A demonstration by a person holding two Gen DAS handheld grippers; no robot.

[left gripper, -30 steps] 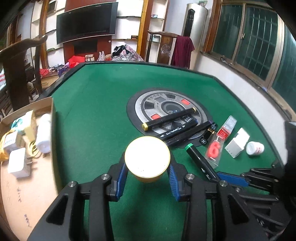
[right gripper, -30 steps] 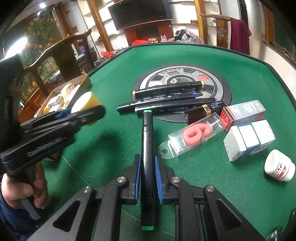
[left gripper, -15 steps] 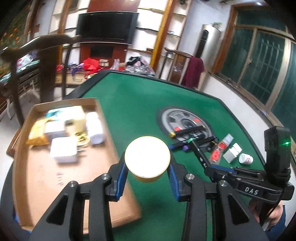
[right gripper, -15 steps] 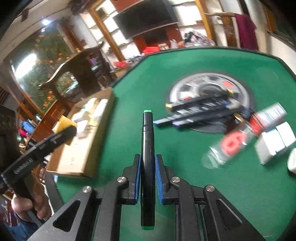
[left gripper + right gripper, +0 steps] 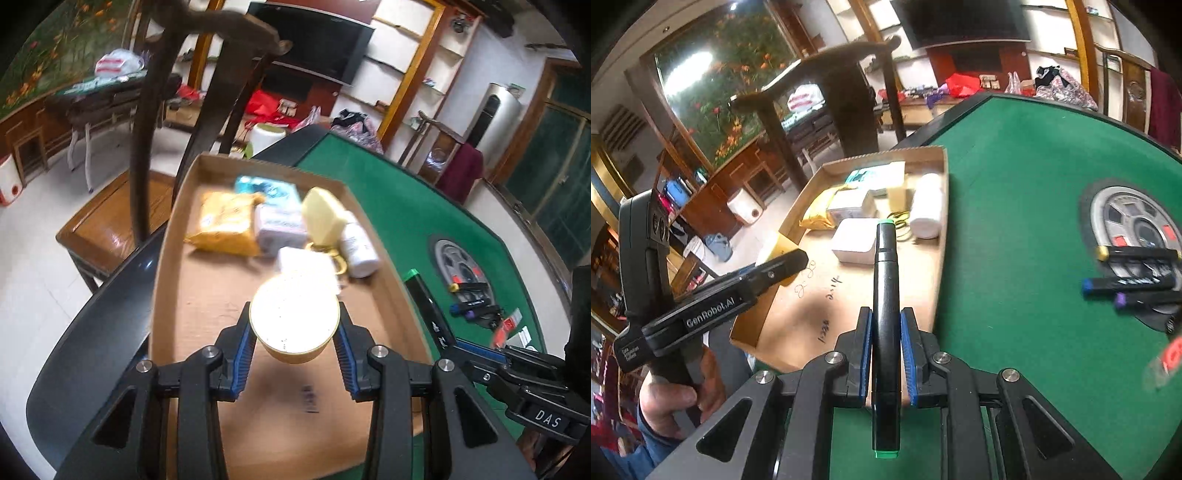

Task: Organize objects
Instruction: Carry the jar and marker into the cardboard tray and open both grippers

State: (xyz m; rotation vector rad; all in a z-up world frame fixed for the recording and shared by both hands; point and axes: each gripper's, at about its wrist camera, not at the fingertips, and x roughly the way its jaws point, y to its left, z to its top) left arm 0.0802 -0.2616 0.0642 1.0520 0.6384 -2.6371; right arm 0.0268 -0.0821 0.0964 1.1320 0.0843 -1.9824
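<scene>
Left wrist view: left tongs clenched on yellow jar, over cardboard tray floor. Right tongs grasping green-capped marker, long axis pointing far, toward tray's near-right rim.

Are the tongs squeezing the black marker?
Touching. The right wrist view shows the right tongs with both blue pads pressed against the black marker, no gap.

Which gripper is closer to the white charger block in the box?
Left. The left gripper, shut on a yellow cup, hangs over the box just short of the charger. The right gripper, holding a marker, is near the box's edge.
</scene>
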